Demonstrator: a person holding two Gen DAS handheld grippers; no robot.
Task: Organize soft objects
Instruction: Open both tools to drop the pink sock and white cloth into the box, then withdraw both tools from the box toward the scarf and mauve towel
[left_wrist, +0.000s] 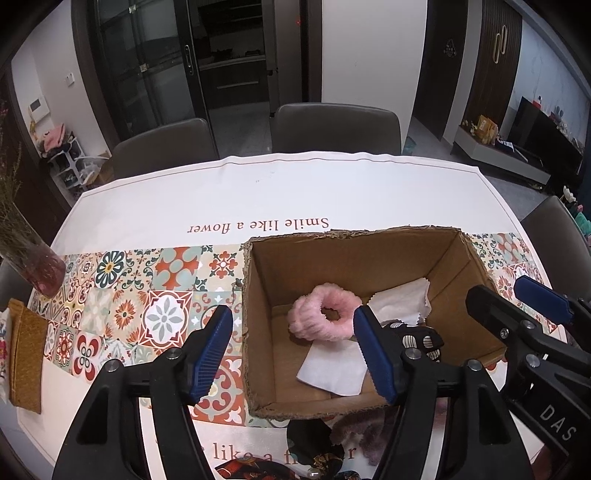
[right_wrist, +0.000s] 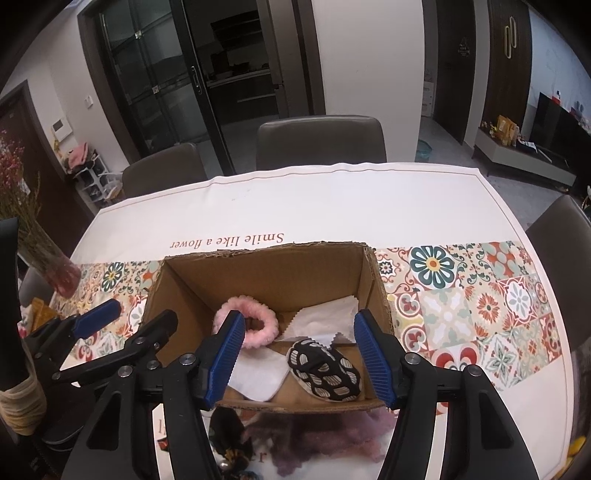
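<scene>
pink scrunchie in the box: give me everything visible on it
The pink scrunchie is a fluffy, plush-looking ring with puffy ribbed segments and an open centre hole, pale pink. It lies flat on the floor of the open cardboard box, toward its left side. Its near edge rests on a white cloth; another white cloth lies just right of it. Neither gripper touches it: the left gripper and the right gripper hang open in front of the box.

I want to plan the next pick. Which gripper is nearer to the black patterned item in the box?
Right. The right gripper hangs directly above the black patterned item; the left gripper straddles the box's left wall.
</scene>
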